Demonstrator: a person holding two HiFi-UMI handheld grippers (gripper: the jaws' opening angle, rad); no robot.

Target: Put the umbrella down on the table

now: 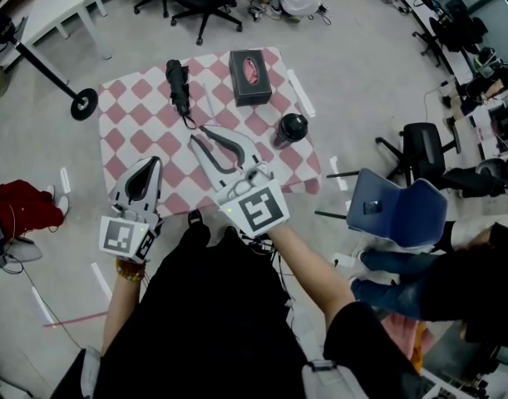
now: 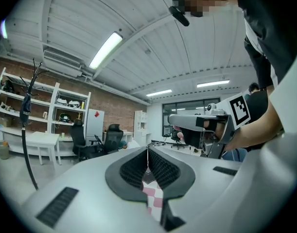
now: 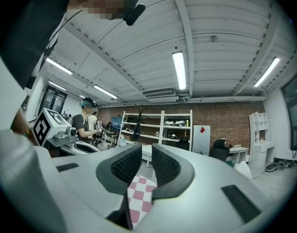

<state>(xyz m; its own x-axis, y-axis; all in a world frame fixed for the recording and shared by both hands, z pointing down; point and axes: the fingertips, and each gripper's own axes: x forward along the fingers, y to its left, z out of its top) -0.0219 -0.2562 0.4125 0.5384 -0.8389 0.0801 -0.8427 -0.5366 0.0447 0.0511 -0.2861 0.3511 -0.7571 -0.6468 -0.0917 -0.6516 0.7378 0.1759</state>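
A folded black umbrella (image 1: 178,85) lies on the red-and-white checked tablecloth (image 1: 129,106) at the far left of the table, its strap trailing toward me. My right gripper (image 1: 200,134) hovers over the middle of the cloth, just short of the strap end, open by a narrow gap with nothing between its fingers. The right gripper view shows the same gap at the right gripper (image 3: 147,149), with checked cloth below. My left gripper (image 1: 157,160) hangs over the table's near left edge, shut and empty; in the left gripper view the left gripper (image 2: 148,150) has its pads meeting.
A black tissue box (image 1: 249,76) with a pink opening stands at the far side, a black lidded cup (image 1: 291,129) near the right edge. A blue chair (image 1: 397,208) stands right of the table, a round-based stand (image 1: 84,103) to its left, office chairs and a crouching person beyond.
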